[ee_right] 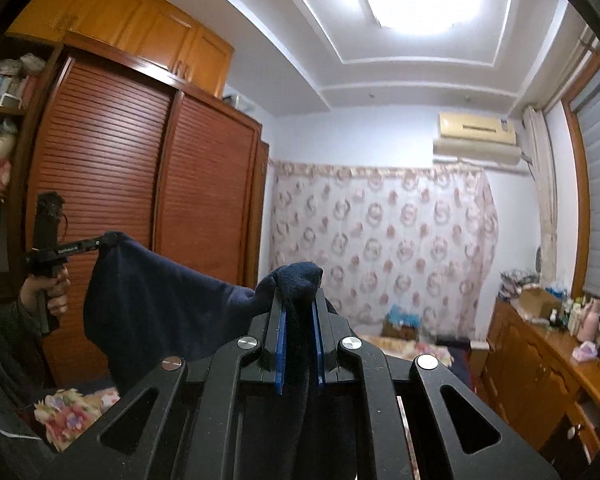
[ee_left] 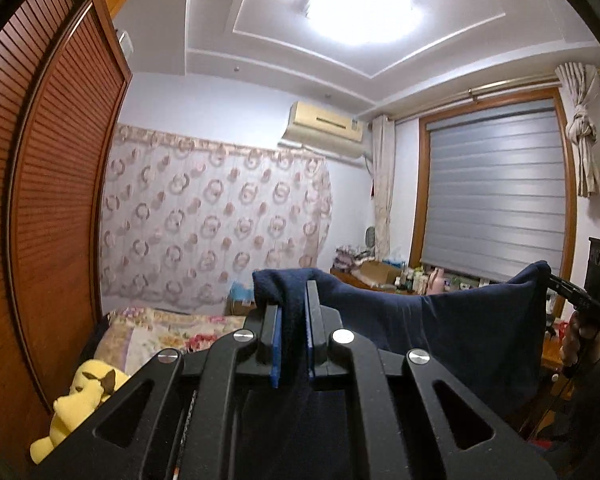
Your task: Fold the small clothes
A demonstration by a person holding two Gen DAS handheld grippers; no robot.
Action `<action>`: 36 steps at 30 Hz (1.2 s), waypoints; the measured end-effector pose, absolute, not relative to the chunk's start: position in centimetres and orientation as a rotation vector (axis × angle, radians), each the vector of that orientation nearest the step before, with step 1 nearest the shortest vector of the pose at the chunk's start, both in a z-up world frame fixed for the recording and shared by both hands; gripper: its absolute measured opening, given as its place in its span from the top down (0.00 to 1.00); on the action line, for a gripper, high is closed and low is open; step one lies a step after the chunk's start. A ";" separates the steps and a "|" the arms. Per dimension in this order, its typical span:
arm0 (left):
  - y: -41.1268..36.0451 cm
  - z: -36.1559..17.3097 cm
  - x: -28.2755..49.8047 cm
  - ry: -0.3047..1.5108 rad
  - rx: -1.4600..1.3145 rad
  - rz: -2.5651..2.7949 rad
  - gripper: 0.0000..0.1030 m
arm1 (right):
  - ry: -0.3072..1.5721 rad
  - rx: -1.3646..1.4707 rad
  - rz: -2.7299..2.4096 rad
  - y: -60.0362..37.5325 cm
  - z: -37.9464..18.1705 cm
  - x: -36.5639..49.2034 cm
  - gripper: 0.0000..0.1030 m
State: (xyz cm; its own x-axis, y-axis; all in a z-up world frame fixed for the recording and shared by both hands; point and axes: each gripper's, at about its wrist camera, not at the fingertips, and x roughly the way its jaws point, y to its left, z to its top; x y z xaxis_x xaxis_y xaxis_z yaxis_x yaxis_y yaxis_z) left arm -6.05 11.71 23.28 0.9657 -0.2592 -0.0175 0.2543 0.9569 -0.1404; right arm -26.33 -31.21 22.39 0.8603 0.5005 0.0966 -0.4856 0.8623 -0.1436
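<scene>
Left wrist view: the left gripper [ee_left: 293, 300] points level into a bedroom, its jaws clamped on a bunched corner of a navy garment [ee_left: 460, 332]. The cloth fills the narrow gap between the blue pads [ee_left: 275, 344], bulges above the fingertips and hangs down behind them. From there the garment spans rightward as a sagging sheet to the right gripper [ee_left: 550, 276], which pinches its far upper corner; a hand [ee_left: 576, 344] holds that tool's grip. The fabric hangs in the air, well above the floral bed [ee_left: 160, 332], with a yellow plush toy [ee_left: 80, 400] at lower left.

In the right wrist view the right gripper [ee_right: 299, 300] is likewise clamped on a wad of the navy garment [ee_right: 160, 304], cloth packed between its blue pads and piled over the fingertips. The sheet runs leftward up to the left gripper [ee_right: 109, 240], closed on the opposite corner in front of the louvred wardrobe [ee_right: 140, 168]. A wooden dresser [ee_right: 540, 356] with bottles stands at right.
</scene>
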 end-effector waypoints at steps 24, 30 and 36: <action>16.0 5.5 22.5 0.597 -0.097 -0.046 0.79 | 0.444 -0.124 0.206 -24.3 3.8 10.5 0.84; 16.5 2.9 21.4 0.637 -0.062 -0.050 0.55 | 0.528 -0.128 0.189 -23.0 -2.4 13.7 0.60; 16.1 1.8 19.2 0.650 -0.049 -0.090 0.41 | 0.570 -0.066 0.256 -25.6 -2.0 14.9 0.59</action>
